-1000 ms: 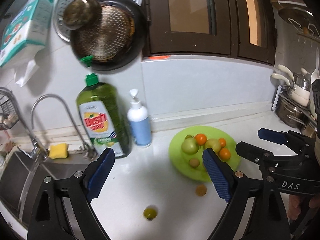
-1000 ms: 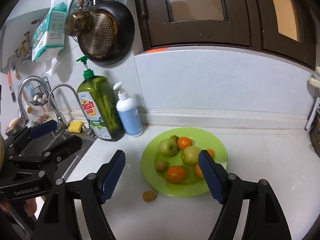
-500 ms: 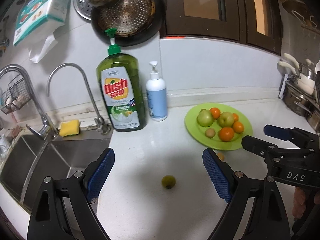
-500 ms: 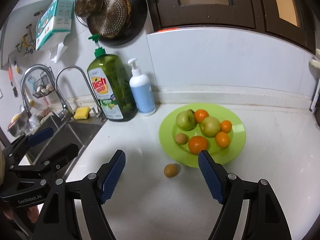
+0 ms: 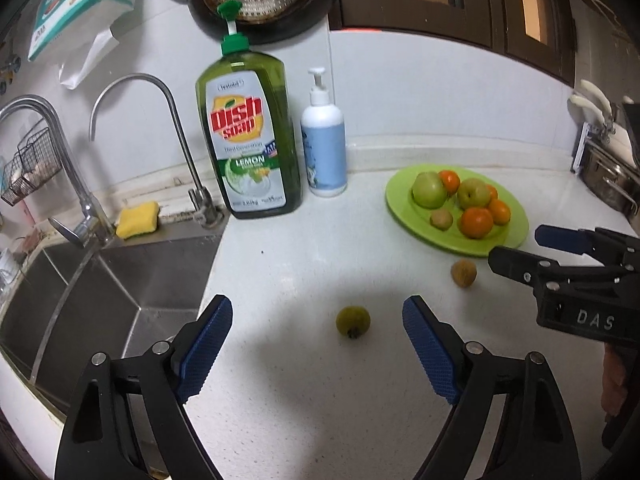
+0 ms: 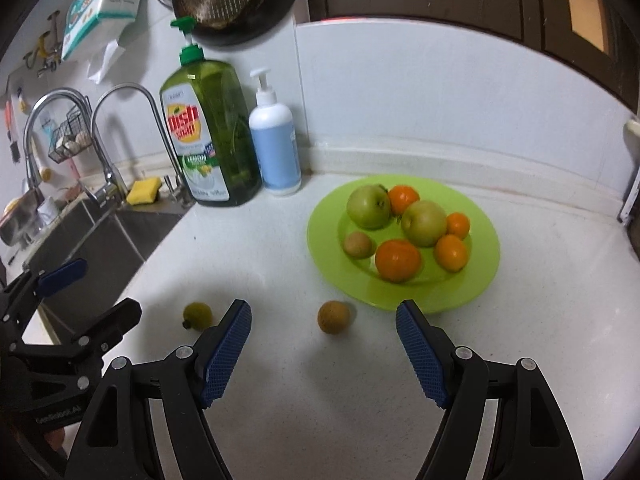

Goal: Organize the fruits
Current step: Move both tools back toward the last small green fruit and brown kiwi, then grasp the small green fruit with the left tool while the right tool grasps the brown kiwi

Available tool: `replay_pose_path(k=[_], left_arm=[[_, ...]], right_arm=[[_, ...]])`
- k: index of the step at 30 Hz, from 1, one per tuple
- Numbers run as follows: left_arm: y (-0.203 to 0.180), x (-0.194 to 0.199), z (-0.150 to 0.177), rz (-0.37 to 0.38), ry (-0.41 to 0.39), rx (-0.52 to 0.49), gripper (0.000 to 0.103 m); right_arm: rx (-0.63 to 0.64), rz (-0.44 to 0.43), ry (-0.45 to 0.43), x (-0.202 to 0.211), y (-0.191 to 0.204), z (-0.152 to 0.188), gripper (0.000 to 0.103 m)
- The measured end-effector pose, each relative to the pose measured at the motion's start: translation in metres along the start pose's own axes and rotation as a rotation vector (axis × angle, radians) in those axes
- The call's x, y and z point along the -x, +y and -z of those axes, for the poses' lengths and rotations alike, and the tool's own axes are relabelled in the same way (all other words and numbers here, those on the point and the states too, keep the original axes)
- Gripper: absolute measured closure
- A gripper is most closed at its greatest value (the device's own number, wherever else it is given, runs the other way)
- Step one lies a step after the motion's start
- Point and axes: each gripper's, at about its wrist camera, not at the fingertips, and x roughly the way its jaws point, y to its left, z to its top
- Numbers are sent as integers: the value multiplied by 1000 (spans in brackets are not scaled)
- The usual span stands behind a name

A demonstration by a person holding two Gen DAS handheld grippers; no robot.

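A green plate (image 6: 486,276) holds two green apples, several oranges and a kiwi (image 6: 358,245); it also shows in the left wrist view (image 5: 404,216). Two fruits lie loose on the white counter: a small yellow-green fruit (image 5: 353,320) (image 6: 197,315) and a brown kiwi (image 5: 463,273) (image 6: 333,317). My left gripper (image 5: 317,330) is open and empty, its fingers on either side of the yellow-green fruit, just short of it. My right gripper (image 6: 323,334) is open and empty, with the brown kiwi just ahead between its fingers.
A green dish soap bottle (image 5: 250,136) and a white pump bottle (image 5: 325,152) stand at the back wall. A steel sink (image 5: 100,280) with taps and a yellow sponge (image 5: 138,219) lies to the left. Pots stand at the far right (image 5: 608,184).
Both grippers have dropped lower and come closer to the counter. The yellow-green fruit now sits between my left fingers and the brown kiwi between my right fingers. Both stay open.
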Motion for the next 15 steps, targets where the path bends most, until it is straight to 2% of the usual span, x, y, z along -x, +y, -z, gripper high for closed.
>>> replay_pose_path(k=[10, 15], left_arm=[[-1, -31, 6, 43, 76, 28, 33], [-2, -48, 6, 71, 123, 39, 40]], right_arm=[[6, -35, 99, -37, -4, 3, 43], [1, -48, 143, -55, -7, 3, 47]])
